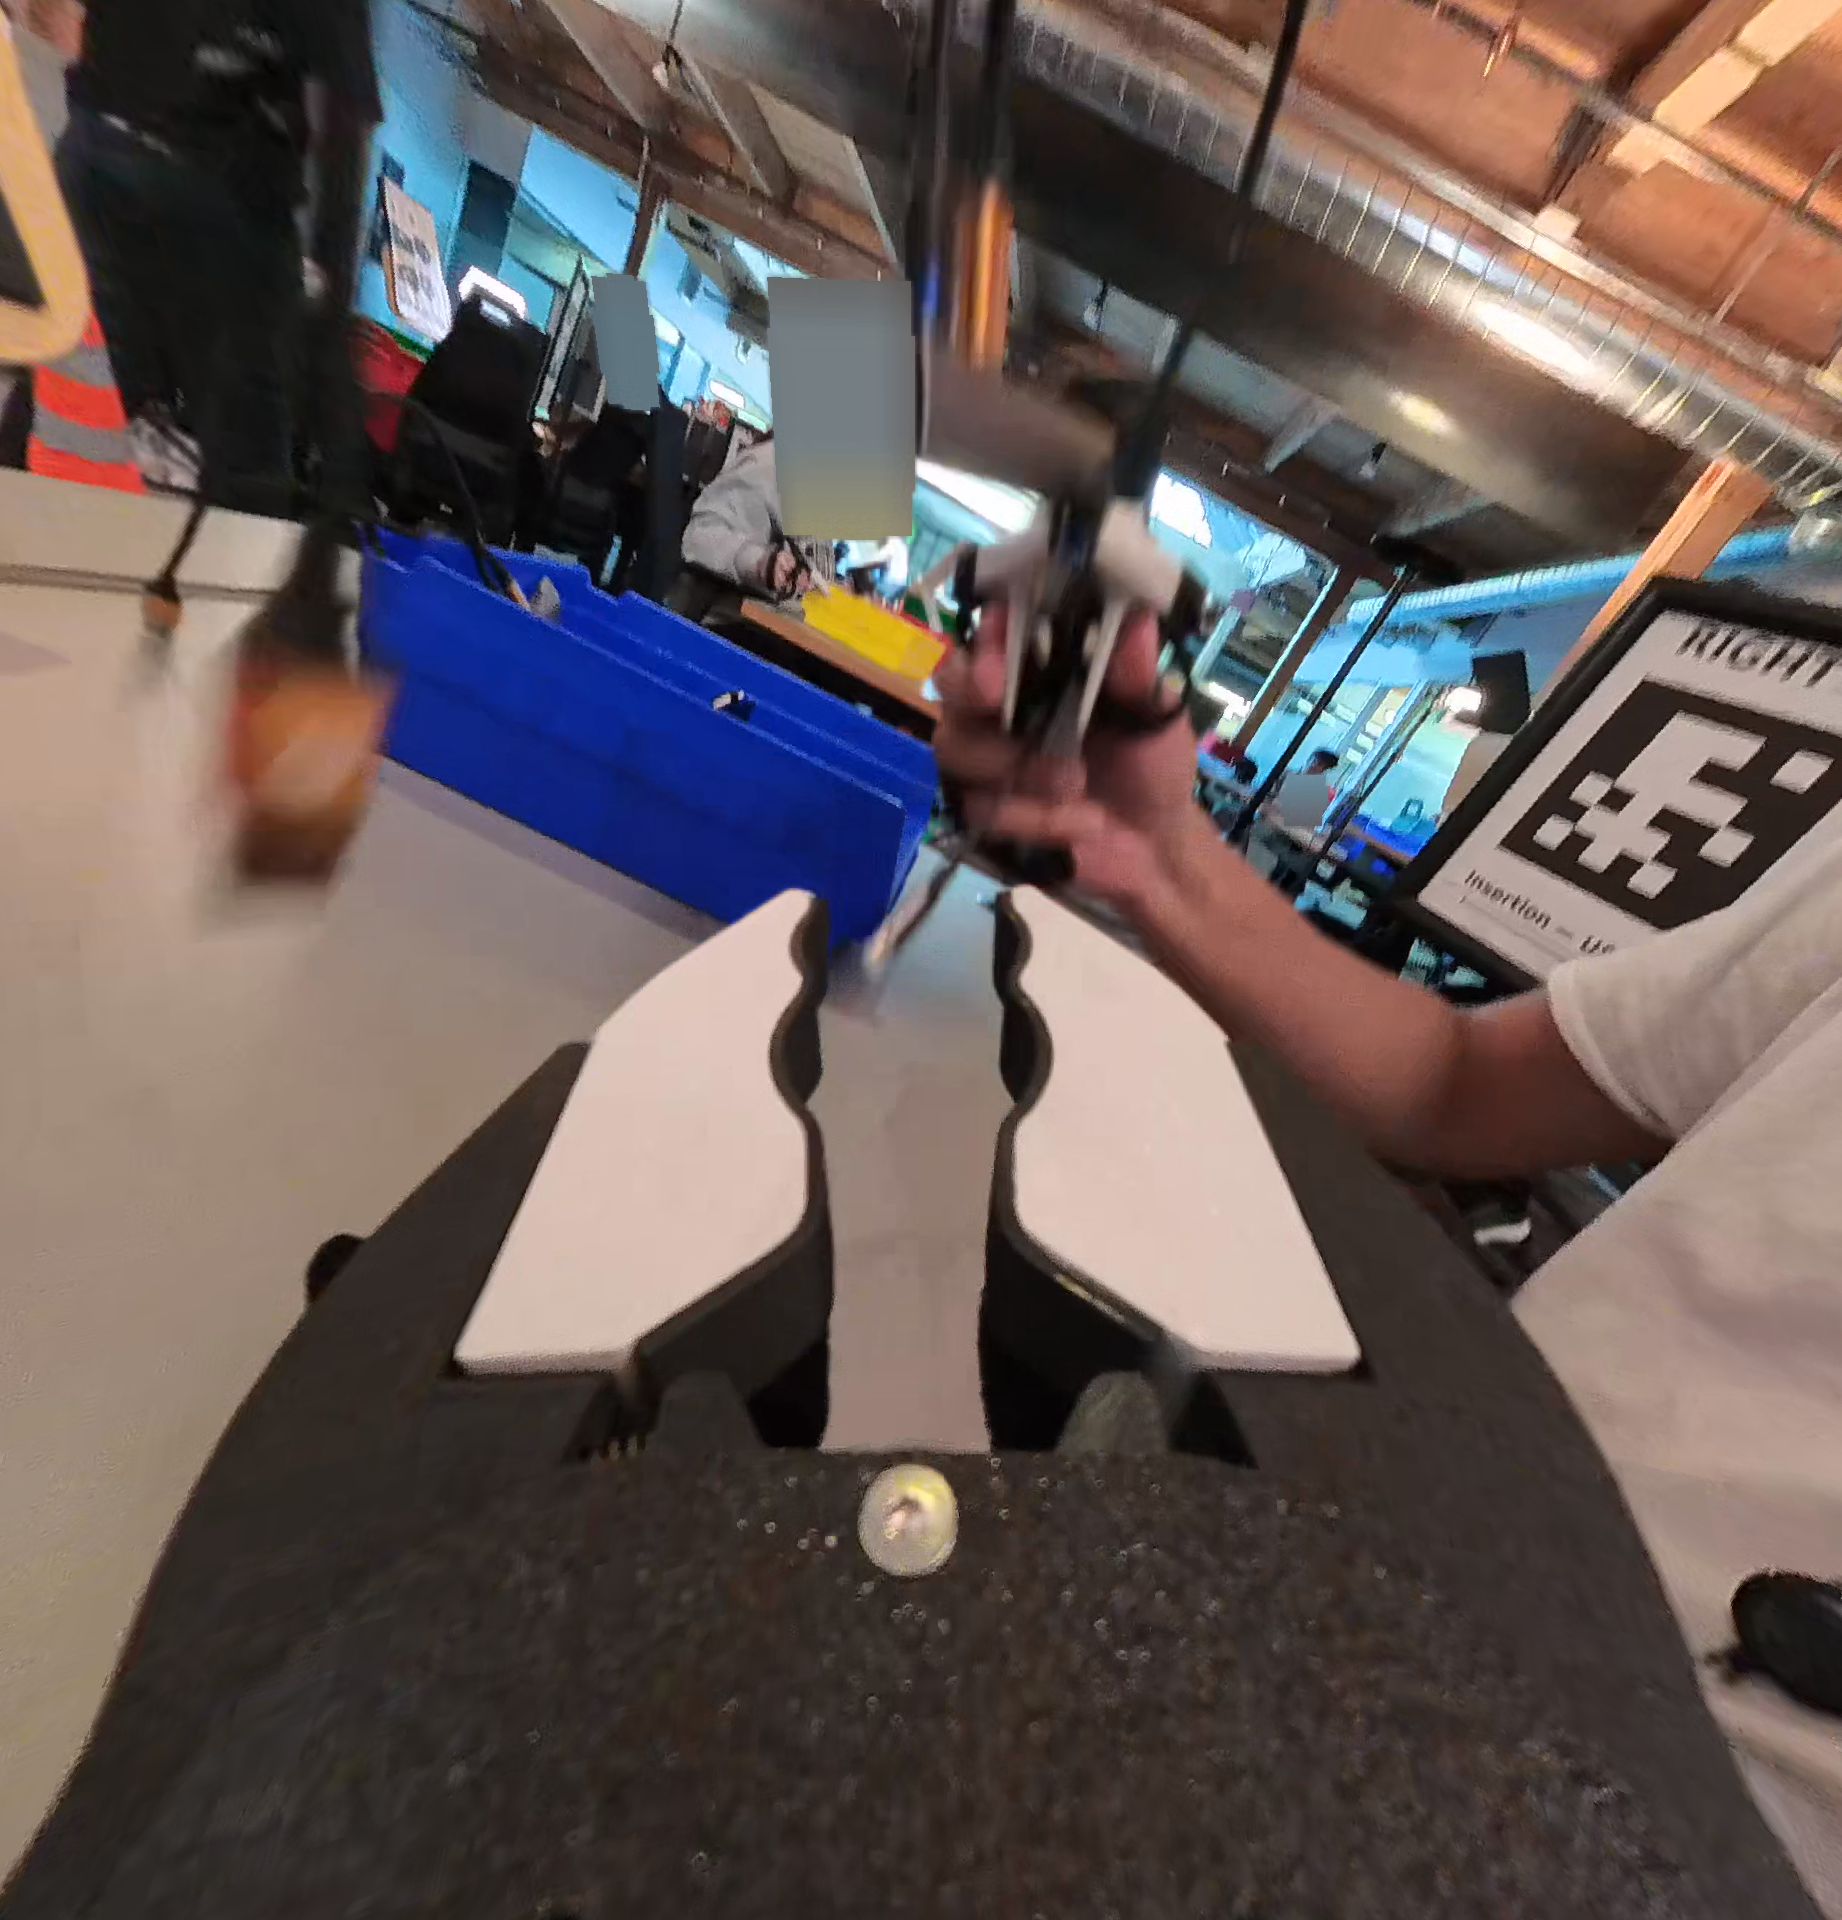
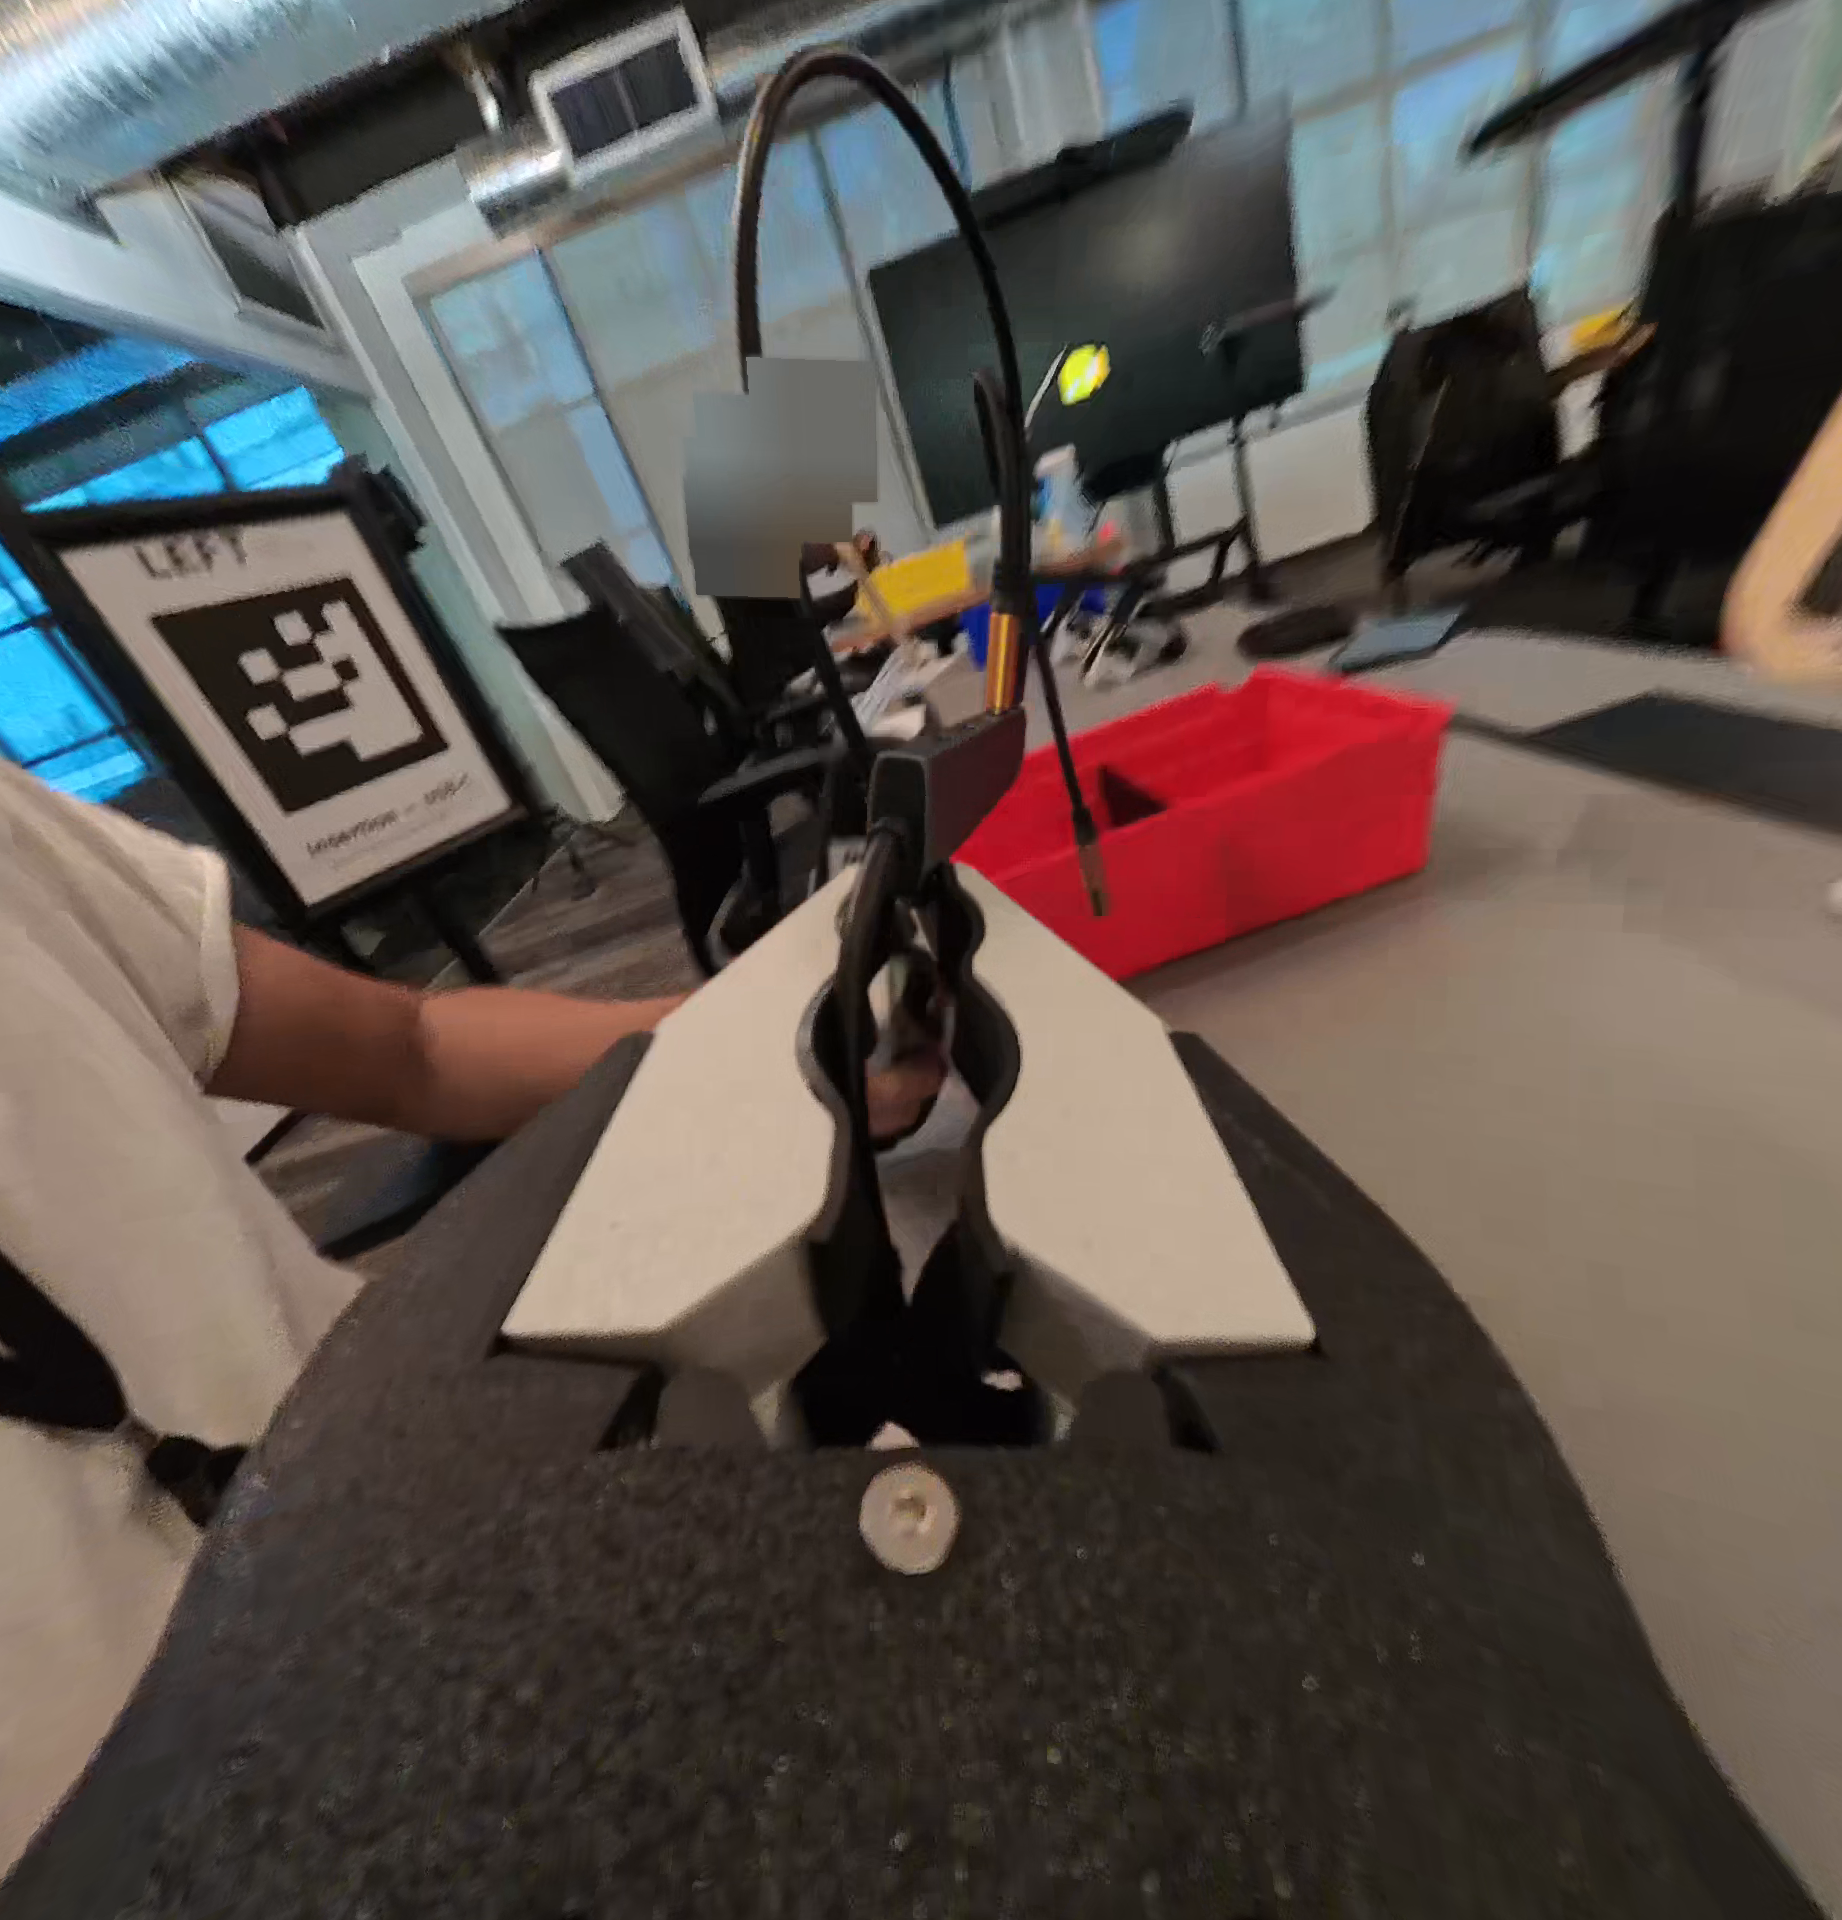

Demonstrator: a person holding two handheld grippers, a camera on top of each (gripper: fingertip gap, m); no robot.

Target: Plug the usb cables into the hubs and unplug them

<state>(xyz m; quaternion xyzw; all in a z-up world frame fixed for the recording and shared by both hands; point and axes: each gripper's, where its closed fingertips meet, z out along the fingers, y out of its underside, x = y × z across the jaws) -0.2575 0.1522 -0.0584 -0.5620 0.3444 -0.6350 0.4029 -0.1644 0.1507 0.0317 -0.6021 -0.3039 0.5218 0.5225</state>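
While the left claw (image 1: 904,940) is held with its white fingers (image 1: 678,1122) apart and nothing between them above the grey worktop (image 1: 117,1091), the right claw (image 2: 909,914) is clamped on the black lead of a dark grey hub (image 2: 948,774), which is raised just beyond its fingertips. An orange-collared usb cable (image 2: 1005,644) is seen seated in the hub's top edge, its black cord arching overhead, and a second plug (image 2: 1088,868) is seen dangling just beside the hub. Behind the hub, a red bin (image 2: 1260,790) is set on the worktop. Farther off in the left wrist view, a blue bin (image 1: 626,727) is seen, and a blurred brown connector (image 1: 299,758) hangs at the left.
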